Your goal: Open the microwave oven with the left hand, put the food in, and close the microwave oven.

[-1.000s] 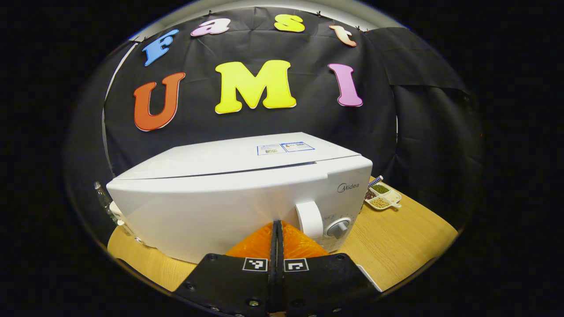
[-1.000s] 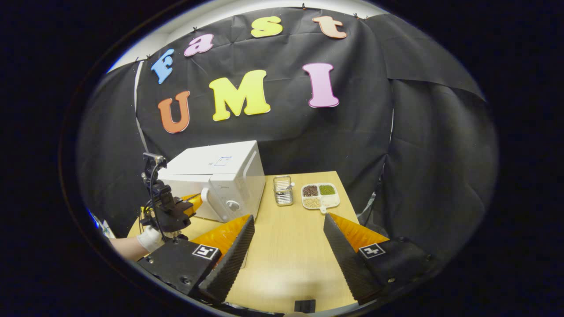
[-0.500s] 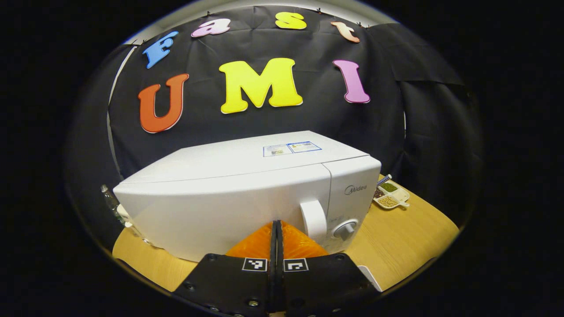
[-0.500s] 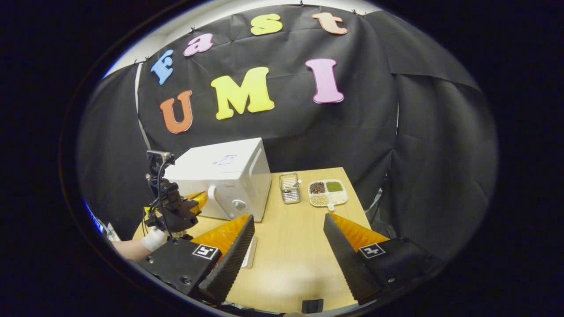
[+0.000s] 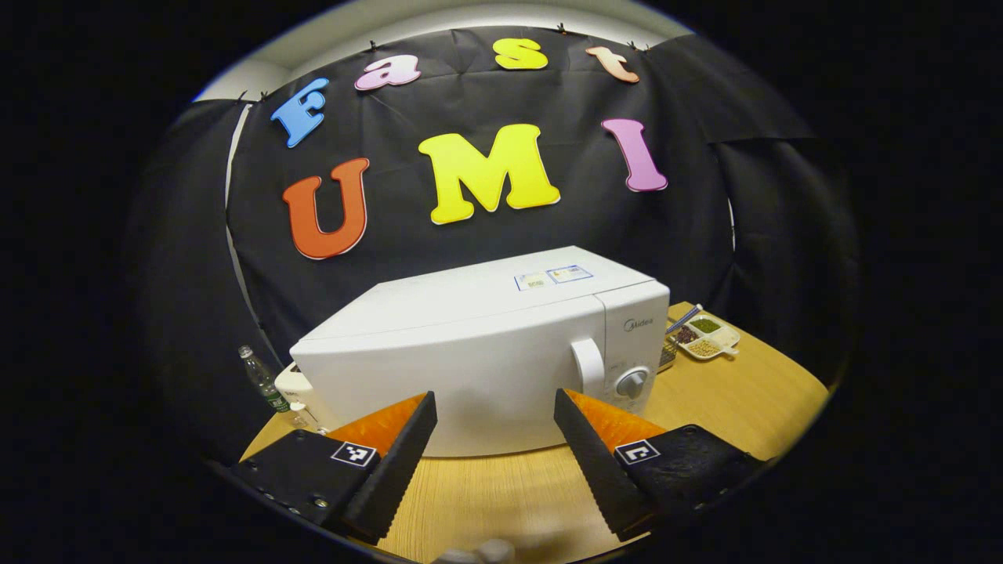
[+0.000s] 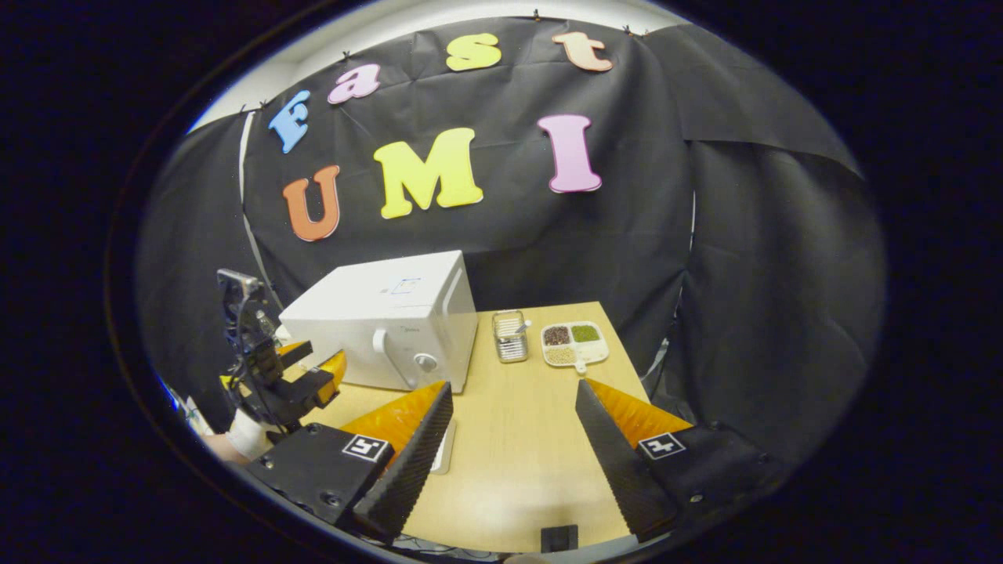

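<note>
The white microwave [image 5: 486, 352] stands on the wooden table [image 5: 744, 399] with its door shut, its handle [image 5: 588, 366] and knob [image 5: 631, 381] at the right of the front. My left gripper [image 5: 494, 394] is open, a short way back from the door, with nothing between its fingers. The right gripper view has the microwave [image 6: 384, 321] at the left, and the left gripper [image 6: 317, 360] before it, held by a gloved hand [image 6: 247, 435]. My right gripper [image 6: 514, 385] hovers open and empty over the table's near half. A divided dish of beans and grains [image 6: 574, 343] sits at the far right.
A small metal basket [image 6: 509, 337] stands between the microwave and the dish. A flat white item [image 6: 443, 446] lies on the table by my right gripper's left finger. A plastic bottle [image 5: 262, 380] stands left of the microwave. A small black object [image 6: 558, 538] sits at the table's near edge.
My left gripper was shut and close against the microwave door; it has drawn back and opened. The dark gap along the door's top has gone. The right gripper stays open.
</note>
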A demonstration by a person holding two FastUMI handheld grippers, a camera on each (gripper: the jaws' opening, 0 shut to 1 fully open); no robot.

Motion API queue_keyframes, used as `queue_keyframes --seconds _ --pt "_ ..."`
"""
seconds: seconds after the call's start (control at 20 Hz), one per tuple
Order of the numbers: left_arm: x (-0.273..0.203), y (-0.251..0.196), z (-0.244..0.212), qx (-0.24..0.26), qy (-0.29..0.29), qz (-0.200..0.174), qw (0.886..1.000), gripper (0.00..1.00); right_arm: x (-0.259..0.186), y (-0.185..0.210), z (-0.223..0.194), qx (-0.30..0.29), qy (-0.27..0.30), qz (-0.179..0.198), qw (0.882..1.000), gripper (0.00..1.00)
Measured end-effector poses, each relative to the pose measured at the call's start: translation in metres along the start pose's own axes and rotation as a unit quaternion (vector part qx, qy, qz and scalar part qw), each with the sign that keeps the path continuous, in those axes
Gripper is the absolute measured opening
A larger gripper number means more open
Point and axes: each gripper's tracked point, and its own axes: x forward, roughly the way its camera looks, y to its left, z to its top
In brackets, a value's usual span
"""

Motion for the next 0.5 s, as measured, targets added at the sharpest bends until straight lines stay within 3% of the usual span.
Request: queue_keyframes --seconds 0.05,0.1,0.15,0.2,0.25,0.3,0.35,0.5 --pt "-0.017 0.004 0.011 0.003 -0.011 -0.005 1.0 0.95 -0.007 0.002 0.0 -0.006 -0.006 -0.01 1.0 0.91" --pt "-0.035 0.011 0.021 0.007 -0.023 -0.009 1.0 0.95 -0.015 0.004 0.002 -0.011 -0.014 -0.021 1.0 1.0" --pt "-0.055 0.017 0.029 0.005 -0.032 -0.014 0.999 0.95 -0.026 0.007 0.006 -0.013 -0.024 -0.029 0.999 0.91" --pt "-0.075 0.026 0.037 0.0 -0.041 -0.018 0.999 0.95 -0.037 0.012 0.011 -0.015 -0.034 -0.035 0.999 1.0" --pt "-0.096 0.038 0.045 -0.006 -0.049 -0.014 0.999 0.95 -0.048 0.017 0.015 -0.018 -0.046 -0.041 0.998 1.0" --pt "-0.117 0.049 0.049 -0.017 -0.053 -0.014 0.998 0.95 -0.058 0.024 0.019 -0.02 -0.058 -0.046 0.997 0.9" --pt "-0.135 0.058 0.054 -0.026 -0.057 -0.014 0.998 0.95 -0.068 0.035 0.021 -0.022 -0.068 -0.046 0.996 1.0" --pt "-0.183 0.098 0.067 -0.041 -0.066 0.003 0.997 0.95 -0.091 0.064 0.027 -0.028 -0.094 -0.042 0.994 1.0"
